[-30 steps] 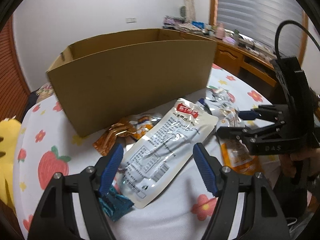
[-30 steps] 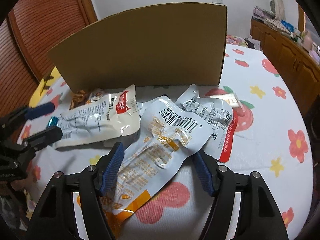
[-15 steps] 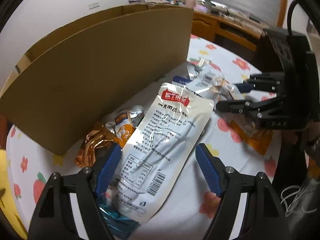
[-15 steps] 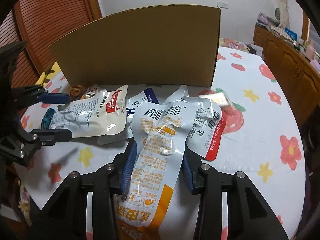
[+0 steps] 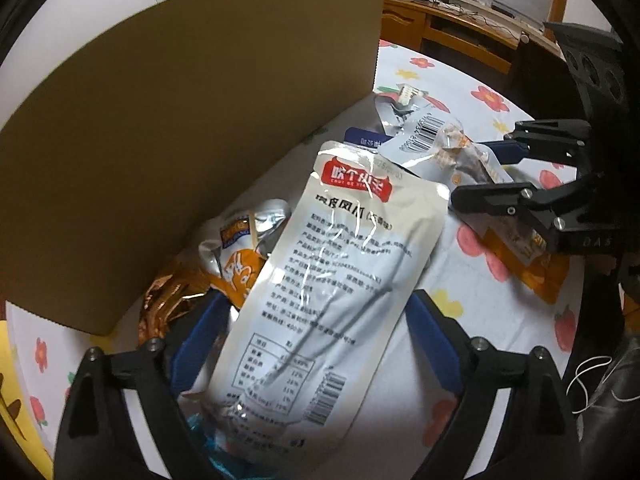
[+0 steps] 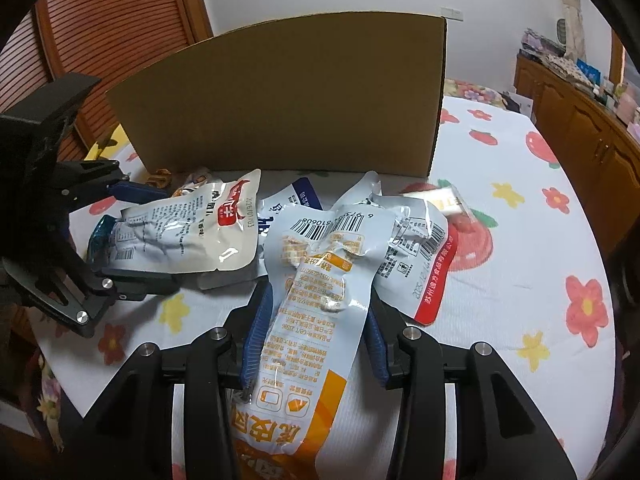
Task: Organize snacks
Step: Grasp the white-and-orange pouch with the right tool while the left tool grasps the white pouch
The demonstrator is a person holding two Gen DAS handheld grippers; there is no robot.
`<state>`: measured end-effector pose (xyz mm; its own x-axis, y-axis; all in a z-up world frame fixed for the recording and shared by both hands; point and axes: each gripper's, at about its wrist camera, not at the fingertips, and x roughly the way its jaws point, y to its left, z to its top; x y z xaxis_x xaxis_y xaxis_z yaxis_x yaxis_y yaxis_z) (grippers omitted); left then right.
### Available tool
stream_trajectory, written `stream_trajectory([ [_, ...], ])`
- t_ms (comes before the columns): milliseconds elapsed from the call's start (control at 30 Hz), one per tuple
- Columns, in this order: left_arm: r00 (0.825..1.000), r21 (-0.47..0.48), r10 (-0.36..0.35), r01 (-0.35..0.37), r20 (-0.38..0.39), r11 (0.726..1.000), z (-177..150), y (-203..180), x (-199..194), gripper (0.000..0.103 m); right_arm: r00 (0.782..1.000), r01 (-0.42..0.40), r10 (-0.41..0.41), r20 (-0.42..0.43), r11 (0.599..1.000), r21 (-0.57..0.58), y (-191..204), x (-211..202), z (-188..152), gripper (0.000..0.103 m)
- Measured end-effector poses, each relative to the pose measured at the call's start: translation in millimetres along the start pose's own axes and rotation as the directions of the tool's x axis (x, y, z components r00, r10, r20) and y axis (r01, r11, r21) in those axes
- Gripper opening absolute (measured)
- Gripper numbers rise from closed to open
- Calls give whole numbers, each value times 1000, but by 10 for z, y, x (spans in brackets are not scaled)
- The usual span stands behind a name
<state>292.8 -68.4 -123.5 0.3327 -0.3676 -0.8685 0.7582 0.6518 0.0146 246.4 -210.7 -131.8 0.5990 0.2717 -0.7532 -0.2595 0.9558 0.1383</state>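
A white snack pouch with a red label (image 5: 320, 292) lies between the open fingers of my left gripper (image 5: 316, 340); it also shows in the right wrist view (image 6: 188, 236). My right gripper (image 6: 316, 320) is shut on a white and orange snack pouch (image 6: 312, 320), also in the left wrist view (image 5: 472, 160). A tall cardboard box (image 6: 288, 108) stands behind the pile. More pouches lie around: a silver one with a red edge (image 6: 416, 256), a blue-labelled one (image 6: 304, 196), an orange foil one (image 5: 172, 296).
The snacks lie on a table cloth printed with flowers and strawberries (image 6: 540, 240). A small wrapped bar (image 6: 440, 200) lies right of the pile. A wooden cabinet (image 6: 580, 128) stands at the right, a slatted door (image 6: 100, 40) at the left.
My right gripper has closed on the white and orange pouch. My left gripper has moved forward and down around the white pouch, nearer the box.
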Motion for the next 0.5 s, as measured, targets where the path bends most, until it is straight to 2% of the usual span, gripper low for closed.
stream_trajectory([
  [133, 1000, 2, -4, 4, 4, 1000, 21, -5, 24, 98, 1000, 6, -6, 1, 1000, -7, 16, 8, 5, 44],
  [333, 1000, -5, -5, 5, 6, 1000, 40, -25, 27, 96, 1000, 0, 0, 3, 1000, -1, 8, 10, 6, 44],
  [400, 1000, -3, -7, 7, 12, 1000, 27, -32, 4, 89, 1000, -1, 1, 3, 1000, -1, 6, 10, 7, 44],
  [467, 1000, -8, -10, 10, 19, 1000, 5, -30, -58, 65, 1000, -1, 1, 3, 1000, 0, 8, 8, 3, 44],
  [500, 1000, -12, -9, 10, 18, 1000, -3, -24, -69, 63, 1000, -1, 1, 3, 1000, 0, 9, 5, 2, 44],
])
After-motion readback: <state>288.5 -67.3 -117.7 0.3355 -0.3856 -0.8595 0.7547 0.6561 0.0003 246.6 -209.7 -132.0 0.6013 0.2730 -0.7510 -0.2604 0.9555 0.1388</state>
